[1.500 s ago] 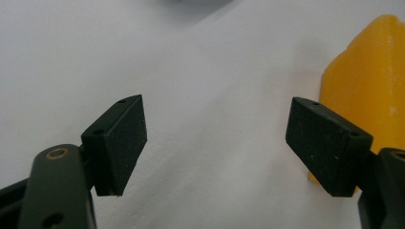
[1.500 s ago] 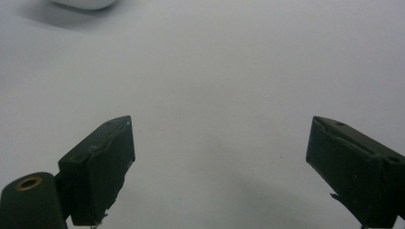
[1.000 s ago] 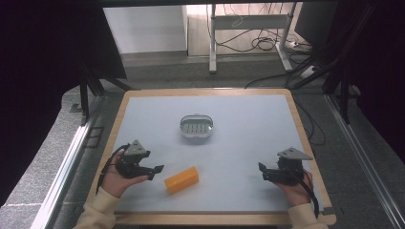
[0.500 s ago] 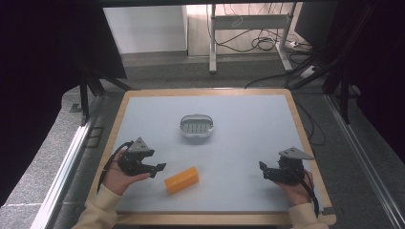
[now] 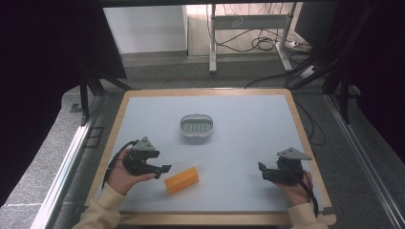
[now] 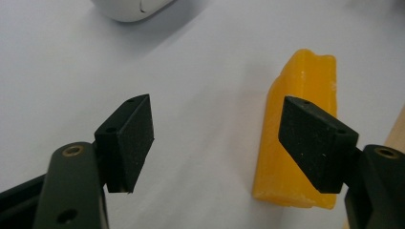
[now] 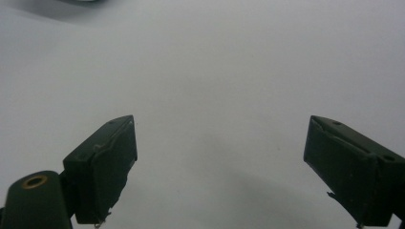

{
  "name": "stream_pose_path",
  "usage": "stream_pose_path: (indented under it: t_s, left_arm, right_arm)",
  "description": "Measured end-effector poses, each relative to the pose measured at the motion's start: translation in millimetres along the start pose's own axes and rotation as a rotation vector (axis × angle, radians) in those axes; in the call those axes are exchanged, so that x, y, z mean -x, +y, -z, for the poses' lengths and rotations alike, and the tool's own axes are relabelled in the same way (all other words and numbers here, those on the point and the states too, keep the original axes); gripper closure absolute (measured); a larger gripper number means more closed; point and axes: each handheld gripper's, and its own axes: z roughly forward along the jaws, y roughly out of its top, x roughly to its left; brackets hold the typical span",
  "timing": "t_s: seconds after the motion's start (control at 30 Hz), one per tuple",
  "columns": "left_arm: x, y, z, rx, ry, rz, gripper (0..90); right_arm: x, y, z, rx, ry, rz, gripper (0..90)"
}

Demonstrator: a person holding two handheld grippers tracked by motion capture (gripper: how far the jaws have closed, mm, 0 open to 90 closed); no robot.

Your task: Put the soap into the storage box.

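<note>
Table [image 5: 143,105]: white top w/ light wood rim, seen from high view. Person's forearms came in from bottom edge, cream sleeves at both wrists.

Left gripper [image 5: 161,169] sat in left hand [image 5: 119,174] at near-left of table, jaws aimed toward centre-right. Jaws spread wide, nothing between them. In left gripper view [image 6: 217,143] the two black pads stood well apart over bare white surface.

Yellow block [image 5: 181,179]: oblong, waxy-looking, lay flat on table near front edge, just beside left gripper's tips, long axis angled up to the right. In left gripper view the block [image 6: 298,133] lay partly behind the right-hand jaw, not inside the gap; whether jaw touched it, can't tell. Far end of block looked uneven/notched.

Small oval dish [image 5: 196,126]: white/grey, ribbed or slotted inside, sat approx mid-table, well apart from block and both grippers. Part of a pale rounded rim [image 6: 131,8] at top of left gripper view, prob. same dish.

Right gripper [image 5: 261,171] in right hand [image 5: 298,188] at near-right of table, jaws pointing left toward centre. Jaws spread wide, empty. Right gripper view [image 7: 219,167]: both pads far apart, plain white surface between and beyond.

Cables trailed from both grippers along wrists. Grey three-cornered plate on top of each.

Beyond table: dark floor, metal desk legs [image 5: 212,43], tangle of cables [image 5: 260,43] on lighter floor.
</note>
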Motion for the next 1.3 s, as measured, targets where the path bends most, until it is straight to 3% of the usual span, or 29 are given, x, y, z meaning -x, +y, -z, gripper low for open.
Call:
stream_pose_path:
  t_s: [0.1, 0.47, 0.8, 0.83, 1.3]
  left_arm:
    - [1.0, 3.4, 0.0, -0.003, 0.009, -0.006, 27.1]
    - [10.0, 14.4, 3.0, 0.000, -0.014, -0.034, 25.6]
    - [24.4, 25.5, -4.9, -0.027, -0.011, -0.080, 24.4]
    - [26.5, 27.4, -6.4, -0.032, -0.011, -0.089, 24.4]
    - [42.3, 33.4, -27.0, -0.061, -0.035, -0.113, 23.6]
  right_arm:
    - [-0.6, 0.9, 0.7, 0.013, 0.025, -0.016, 11.1]
    - [-0.2, -0.4, -0.7, 0.001, 0.013, 0.005, 11.1]
    - [-0.8, -0.8, -1.9, -0.007, 0.014, 0.011, 11.2]
    - [0.2, -1.0, -2.1, -0.006, 0.028, -0.009, 11.2]
    - [1.2, -1.1, -0.8, 0.007, 0.010, -0.002, 11.7]
